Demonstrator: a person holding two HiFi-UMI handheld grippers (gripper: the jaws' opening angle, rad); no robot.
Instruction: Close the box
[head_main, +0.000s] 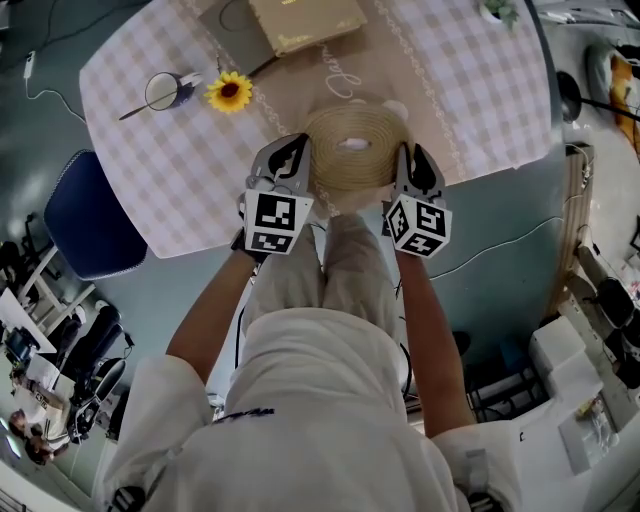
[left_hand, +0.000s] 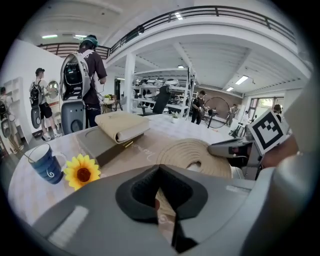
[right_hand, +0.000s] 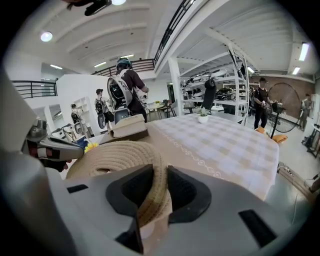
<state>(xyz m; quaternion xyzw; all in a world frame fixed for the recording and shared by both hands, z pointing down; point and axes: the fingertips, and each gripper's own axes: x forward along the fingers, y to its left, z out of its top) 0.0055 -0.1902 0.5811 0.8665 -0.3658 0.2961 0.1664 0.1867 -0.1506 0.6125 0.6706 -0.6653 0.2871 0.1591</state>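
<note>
A round box with a coiled-rope lid (head_main: 350, 140) sits at the near edge of the checked table (head_main: 160, 170); something white shows through the hole in the lid's middle. My right gripper (head_main: 412, 165) is at its right side, shut on the lid's rope rim (right_hand: 150, 195). My left gripper (head_main: 290, 160) is just off the lid's left side, jaws shut with nothing in them. In the left gripper view the lid (left_hand: 195, 152) lies to the right of my jaws (left_hand: 160, 175), not between them, and the right gripper (left_hand: 240, 149) shows beyond it.
A sunflower (head_main: 230, 92) and a blue mug (head_main: 170, 90) lie at the table's left. A beige book on a grey case (head_main: 300, 25) is at the far side, with a small plant pot (head_main: 495, 10) at far right. A blue chair (head_main: 85, 215) stands left of the table.
</note>
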